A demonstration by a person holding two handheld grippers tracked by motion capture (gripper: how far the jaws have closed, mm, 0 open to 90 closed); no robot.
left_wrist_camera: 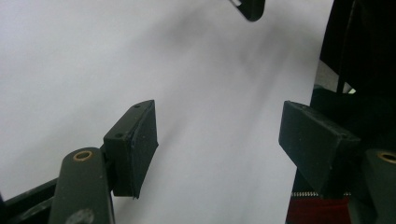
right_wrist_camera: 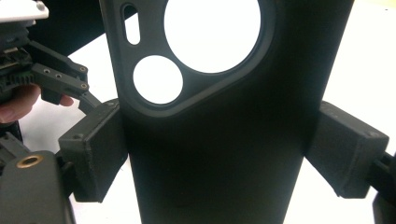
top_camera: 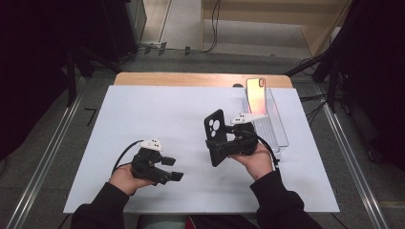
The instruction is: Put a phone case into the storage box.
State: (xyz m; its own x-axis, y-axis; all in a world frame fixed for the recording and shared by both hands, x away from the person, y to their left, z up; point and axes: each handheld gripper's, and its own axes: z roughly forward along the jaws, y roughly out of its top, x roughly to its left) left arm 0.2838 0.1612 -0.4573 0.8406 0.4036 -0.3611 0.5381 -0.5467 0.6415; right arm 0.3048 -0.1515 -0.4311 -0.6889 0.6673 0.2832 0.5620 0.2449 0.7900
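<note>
A black phone case (top_camera: 216, 136) with round camera cut-outs stands upright above the white sheet (top_camera: 143, 119), right of the middle. My right gripper (top_camera: 218, 149) is shut on its lower half. In the right gripper view the case (right_wrist_camera: 215, 140) sits between both pads (right_wrist_camera: 100, 149), which press on its side edges. My left gripper (top_camera: 173, 168) is low over the sheet at the front left. It points right, and its jaws stand open with nothing between them. The left gripper view shows its pads (left_wrist_camera: 140, 144) wide apart over bare white sheet.
A phone (top_camera: 256, 95) with a shiny pink-orange back leans in a clear plastic stand (top_camera: 276, 129) at the back right of the sheet. The wooden table edge (top_camera: 191, 78) runs behind the sheet. My other gripper (right_wrist_camera: 51, 79) shows at the left of the right gripper view.
</note>
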